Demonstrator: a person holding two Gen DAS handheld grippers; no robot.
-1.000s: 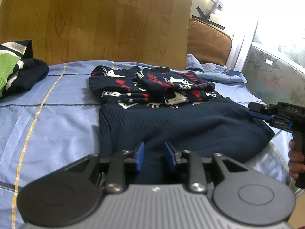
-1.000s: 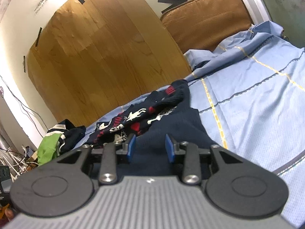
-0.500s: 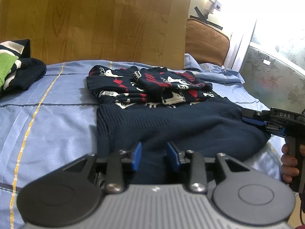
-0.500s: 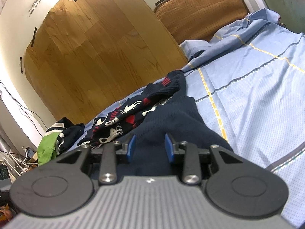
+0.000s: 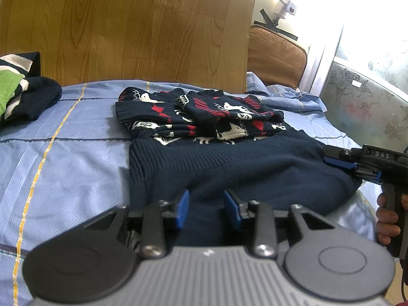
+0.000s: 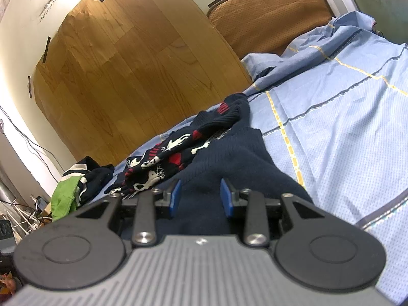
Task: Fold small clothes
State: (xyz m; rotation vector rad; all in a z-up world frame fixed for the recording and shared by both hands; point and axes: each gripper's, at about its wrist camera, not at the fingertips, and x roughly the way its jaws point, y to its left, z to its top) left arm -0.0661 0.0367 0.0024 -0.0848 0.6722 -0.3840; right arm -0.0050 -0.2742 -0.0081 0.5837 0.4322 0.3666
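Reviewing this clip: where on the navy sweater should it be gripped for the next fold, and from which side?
Probably the plain ribbed hem end of the navy sweater, at its two near corners, coming from the near edge of the bed. That end lies flat and clear; the patterned sleeves are already folded across the far end.

**Materials and finishes, bed area**

Navy knitted sweater point(image 5: 229, 168): chunky rib, matt wool-like yarn, red and white patterned band. Light blue bedsheet point(image 5: 63, 158): thin woven cloth, fine dotted texture, slight sheen. Wood-grain panel point(image 5: 127, 25): smooth laminate, low gloss. Brown cushion point(image 6: 270, 12): pitted fabric, matt. Left gripper point(image 5: 206, 207): matt black plastic body, ribbed grey housing, blue rubbery pads, bright metal screws. Frosted floral glass pane point(image 5: 362, 102): glossy.
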